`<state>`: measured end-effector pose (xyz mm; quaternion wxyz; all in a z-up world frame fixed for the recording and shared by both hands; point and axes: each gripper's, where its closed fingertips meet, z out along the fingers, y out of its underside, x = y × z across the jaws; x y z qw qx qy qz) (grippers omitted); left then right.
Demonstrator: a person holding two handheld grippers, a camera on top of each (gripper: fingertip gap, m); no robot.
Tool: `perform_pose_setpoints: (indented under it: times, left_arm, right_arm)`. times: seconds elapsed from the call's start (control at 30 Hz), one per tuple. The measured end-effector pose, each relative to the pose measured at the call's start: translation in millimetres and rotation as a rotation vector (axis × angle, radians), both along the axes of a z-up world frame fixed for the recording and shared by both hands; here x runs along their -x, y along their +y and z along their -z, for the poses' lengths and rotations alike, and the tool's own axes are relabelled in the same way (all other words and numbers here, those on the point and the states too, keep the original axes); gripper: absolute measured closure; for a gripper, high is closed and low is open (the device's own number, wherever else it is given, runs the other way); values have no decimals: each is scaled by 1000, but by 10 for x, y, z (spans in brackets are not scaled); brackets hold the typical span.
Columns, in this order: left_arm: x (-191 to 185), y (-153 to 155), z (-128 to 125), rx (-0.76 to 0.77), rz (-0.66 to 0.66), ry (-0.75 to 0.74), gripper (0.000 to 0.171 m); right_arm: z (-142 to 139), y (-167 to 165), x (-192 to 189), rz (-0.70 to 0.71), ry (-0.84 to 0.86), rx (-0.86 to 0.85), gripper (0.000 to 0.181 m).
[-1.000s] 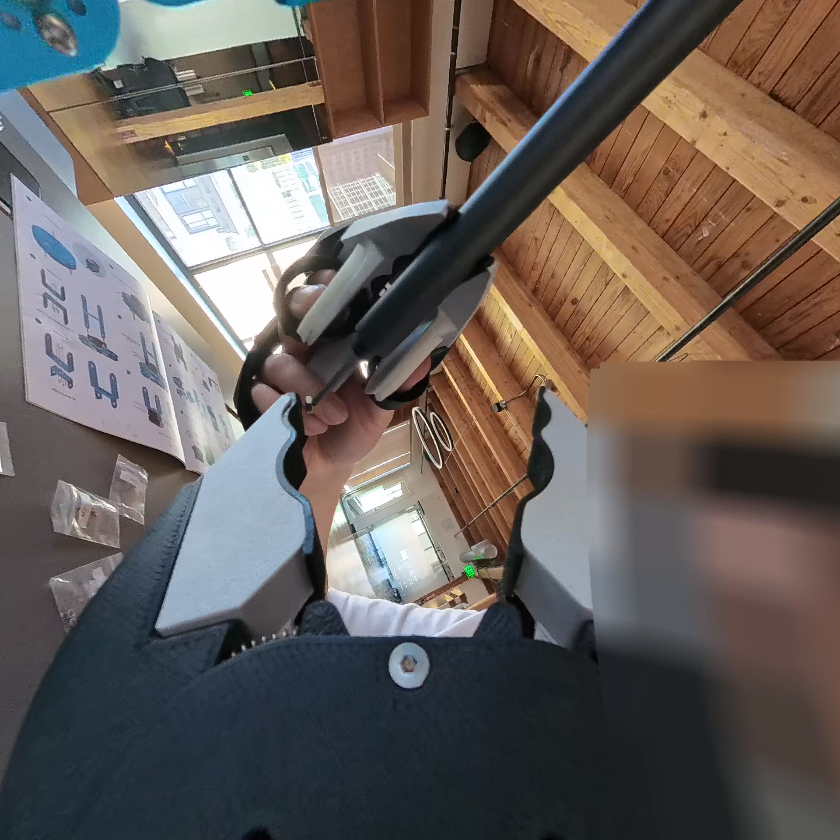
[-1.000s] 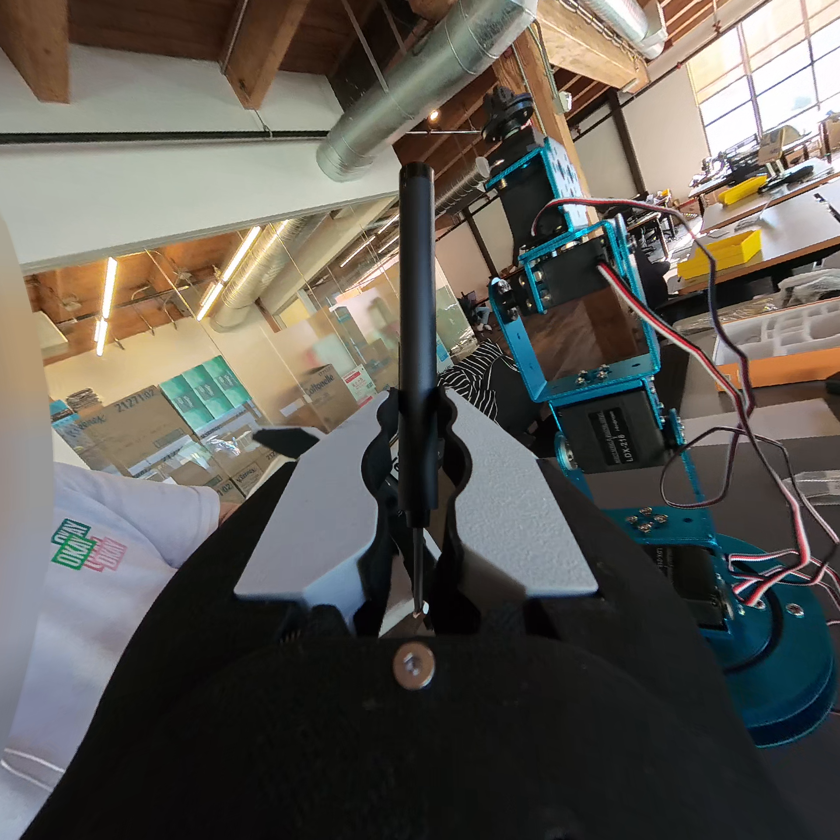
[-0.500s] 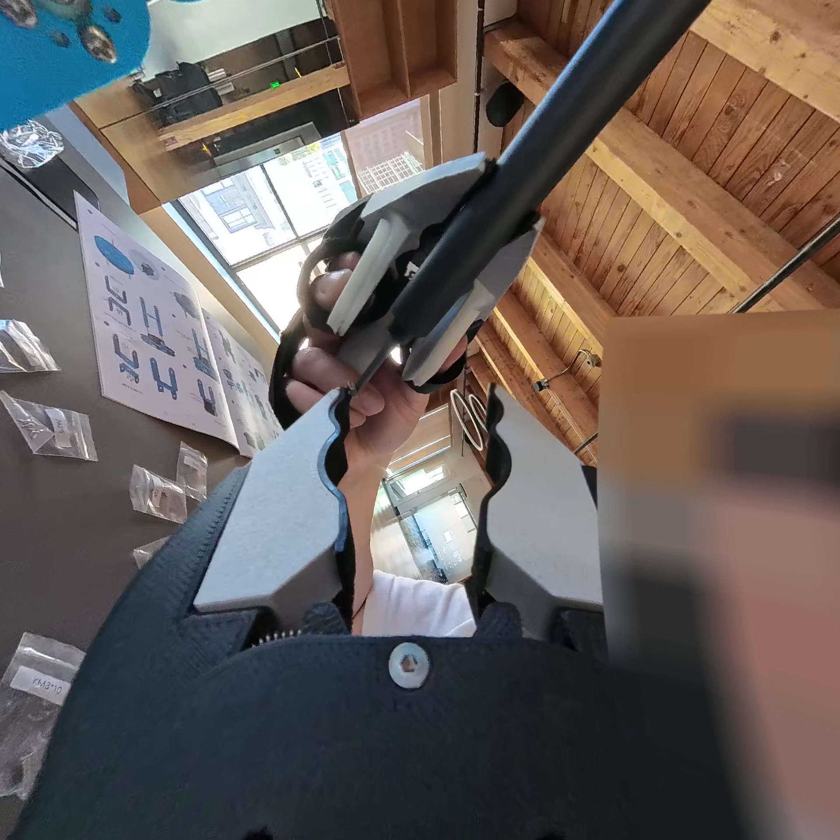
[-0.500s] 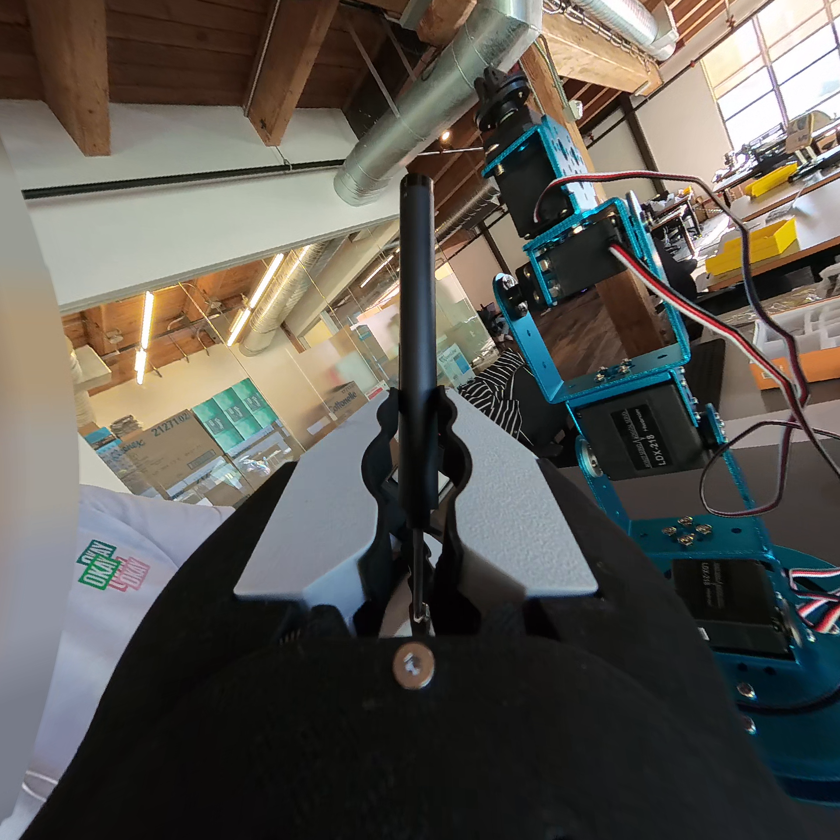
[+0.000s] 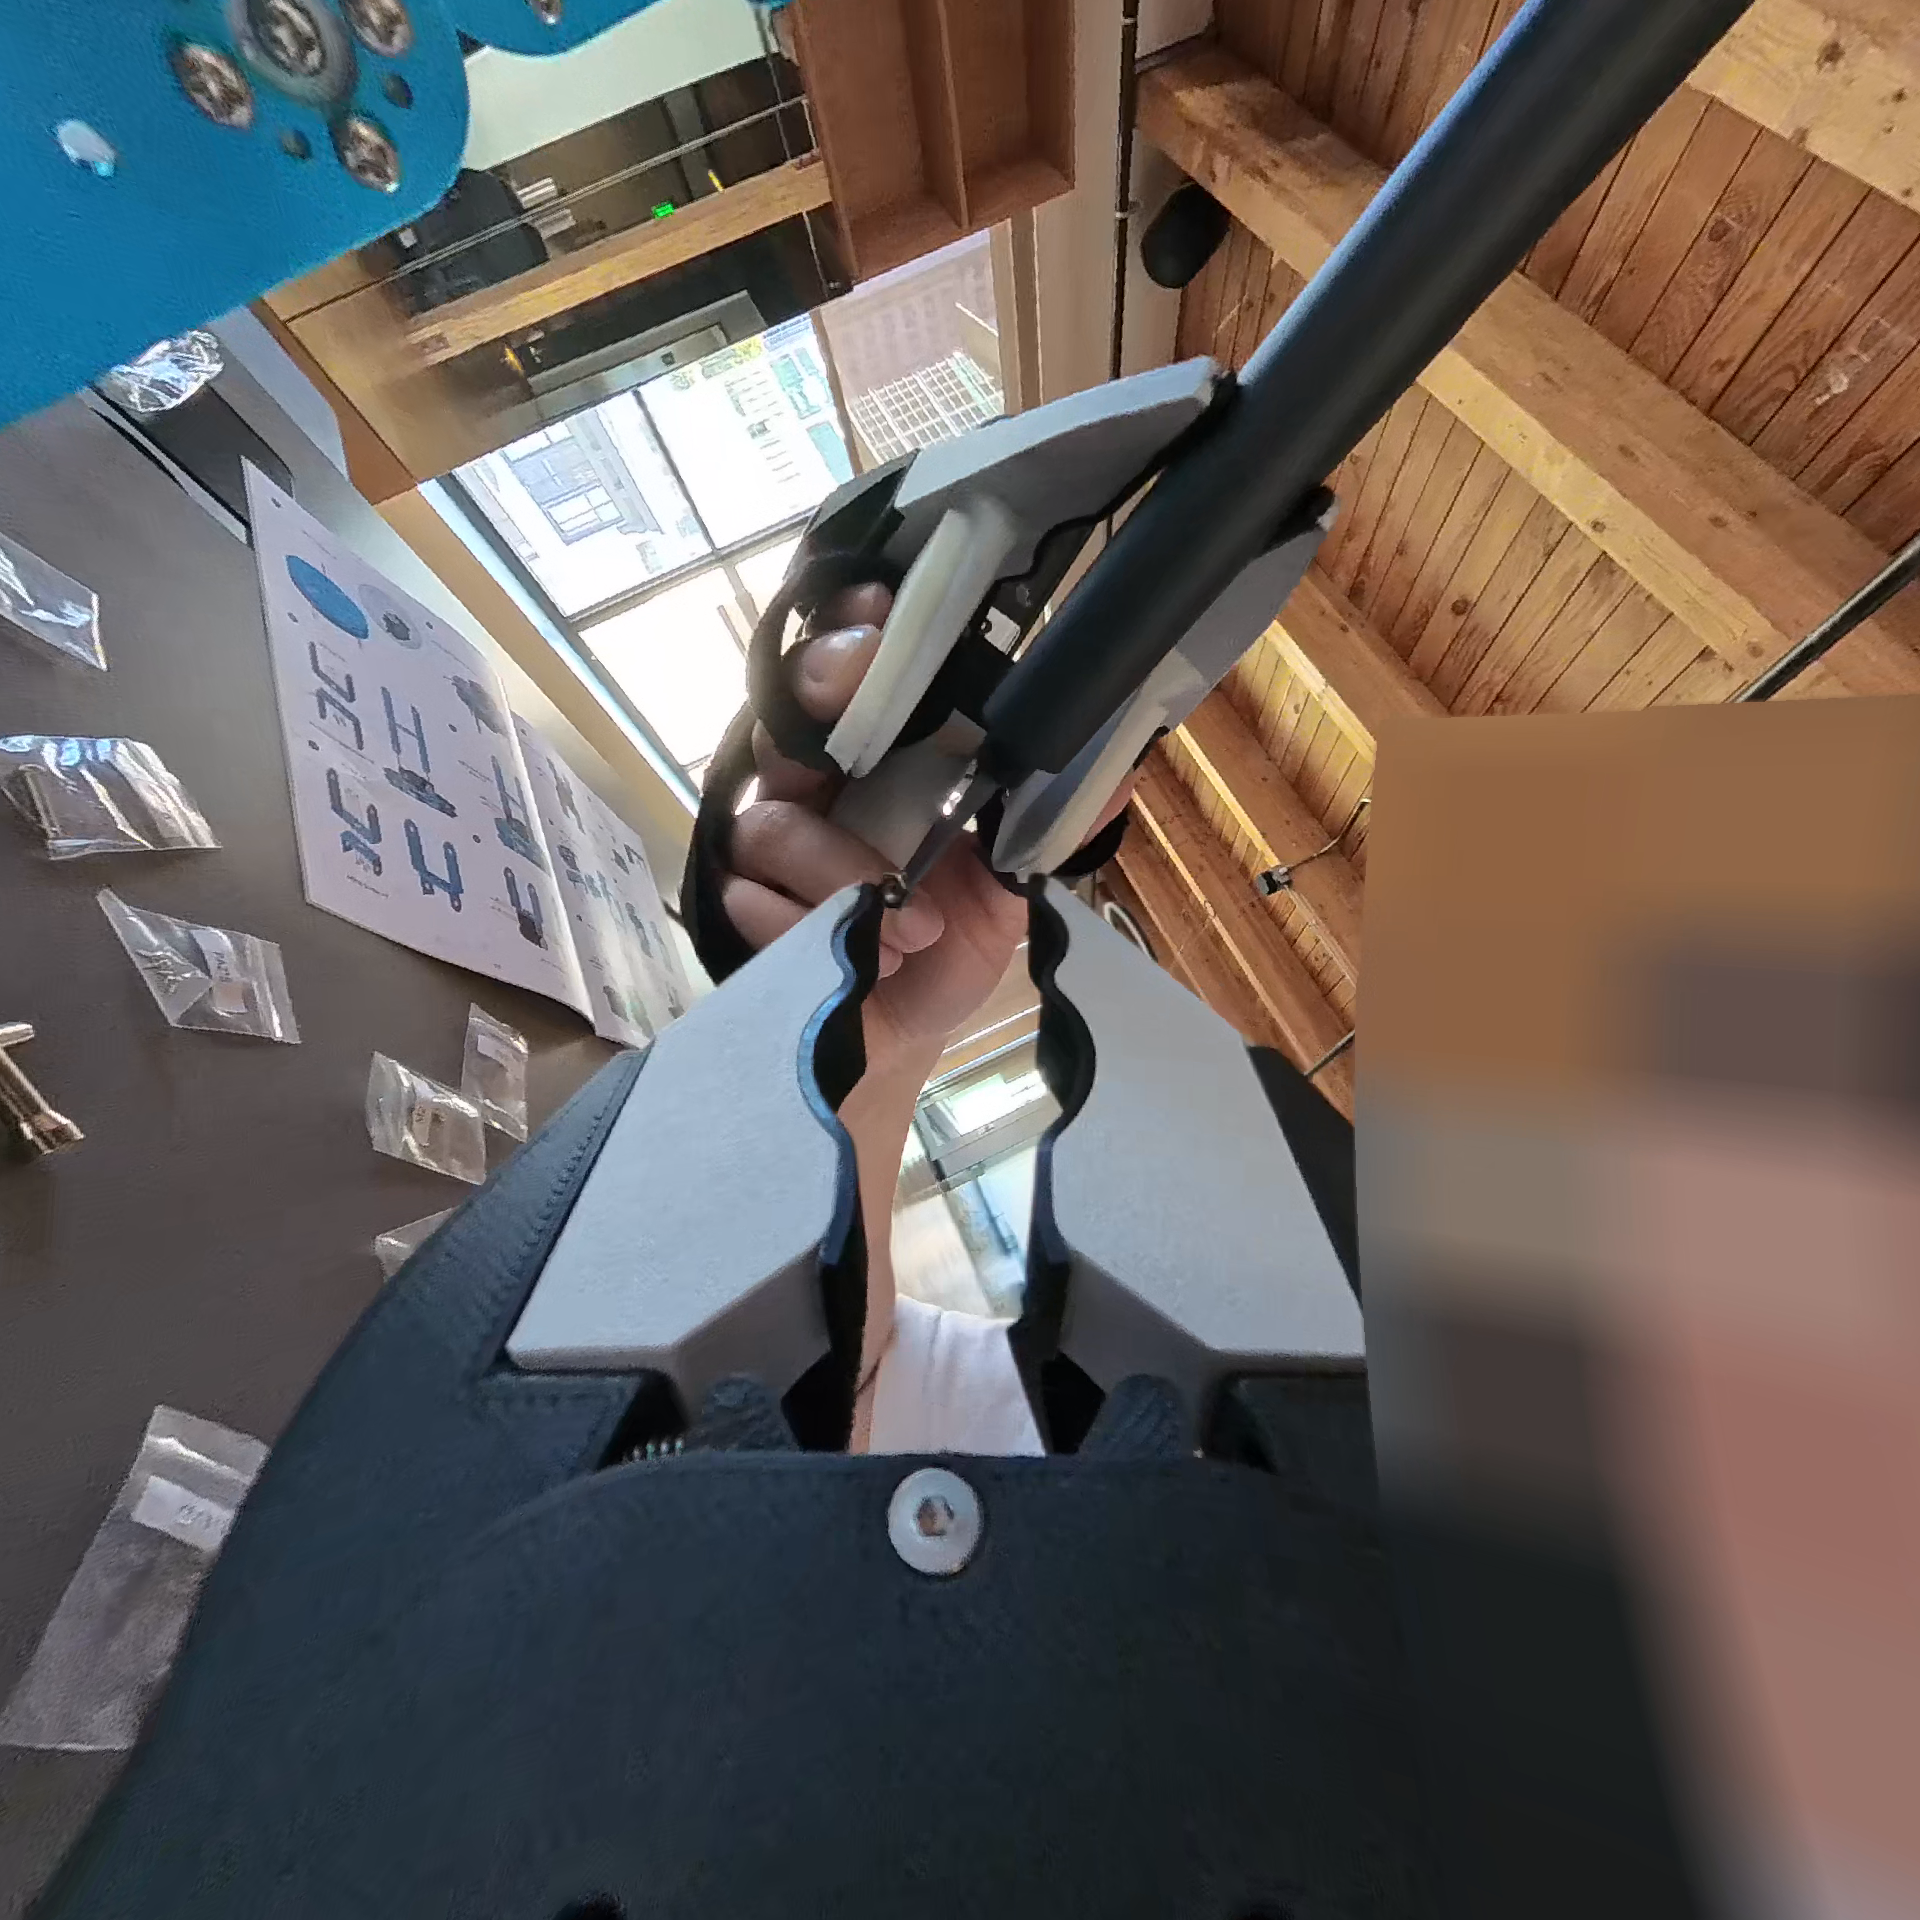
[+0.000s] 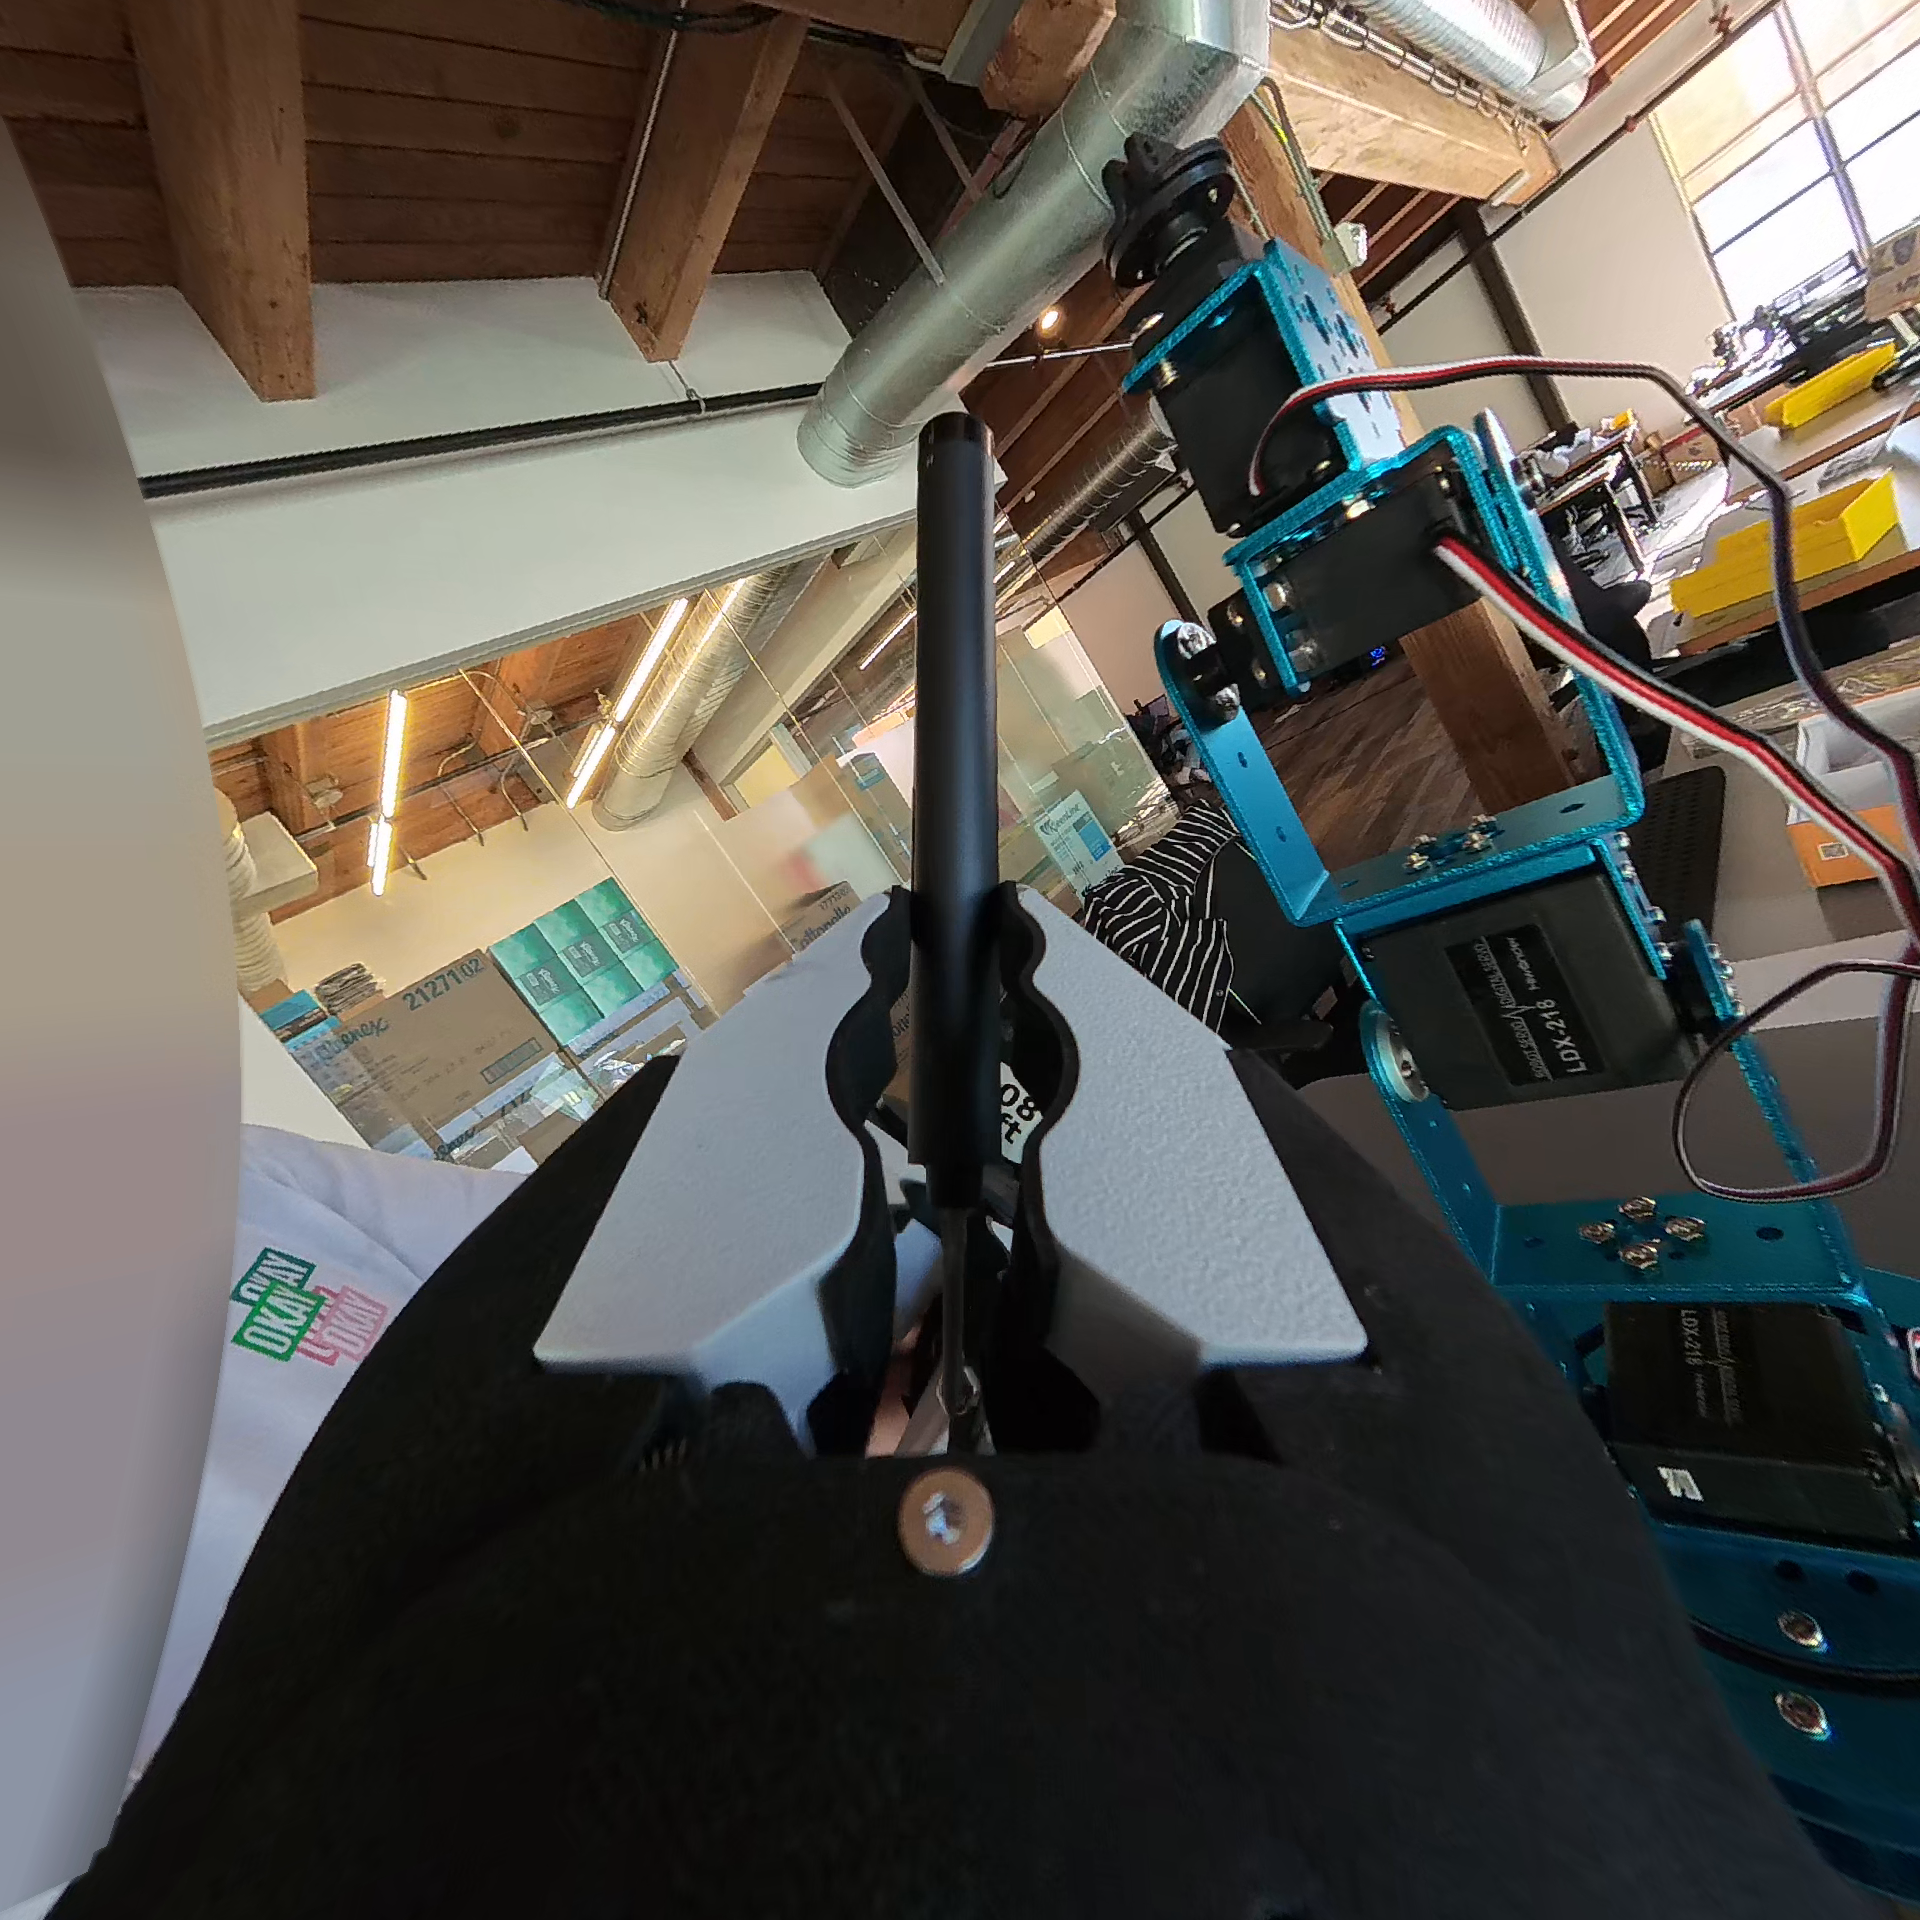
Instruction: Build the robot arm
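Observation:
My right gripper (image 6: 956,906) is shut on a black screwdriver (image 6: 951,727), handle pointing forward and thin bit pointing back toward the camera. In the left wrist view the same right gripper (image 5: 1049,665) and a hand hold the screwdriver (image 5: 1351,343) slanted down, with its bit tip (image 5: 902,879) touching or just off my left gripper's left fingertip. I cannot tell if something tiny sits on the tip. My left gripper (image 5: 951,904) is open with a narrow gap and holds nothing. A blue metal robot arm (image 6: 1455,935) with black servos and wires stands right of the right gripper.
A dark table (image 5: 156,1226) bears an open instruction booklet (image 5: 416,769), several small clear plastic bags (image 5: 208,977) and a metal tool (image 5: 26,1101). A blue plate with screws (image 5: 208,125) hangs at the upper left. A person in a white shirt (image 6: 343,1299) is close behind. Tip to tip, the grippers are about 8 cm apart.
My left gripper's fingers have narrowed and moved up to the screwdriver's bit tip. The right gripper keeps its hold on the screwdriver and has drawn closer to the blue arm.

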<state>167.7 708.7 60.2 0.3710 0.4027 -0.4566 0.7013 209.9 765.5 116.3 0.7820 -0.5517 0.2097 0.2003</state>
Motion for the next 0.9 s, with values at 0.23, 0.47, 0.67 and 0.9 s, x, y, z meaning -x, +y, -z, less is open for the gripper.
perform_pose_setpoints:
  times: [0.23, 0.47, 0.67, 0.9]
  left_arm:
    - [-3, -9, 18, -31, -6, -25, 155]
    - [-17, -28, 41, -32, -8, -10, 156]
    - [-3, -31, 26, -16, 0, -8, 165]
    - [-4, -11, 34, -19, -4, -5, 166]
  right_arm:
    - [-1, -6, 7, -15, 14, -16, 166]
    - [5, 12, 21, -20, 11, -12, 166]
    - [3, 22, 14, -25, 17, -17, 166]
    - [-6, 33, 29, -35, 19, -24, 166]
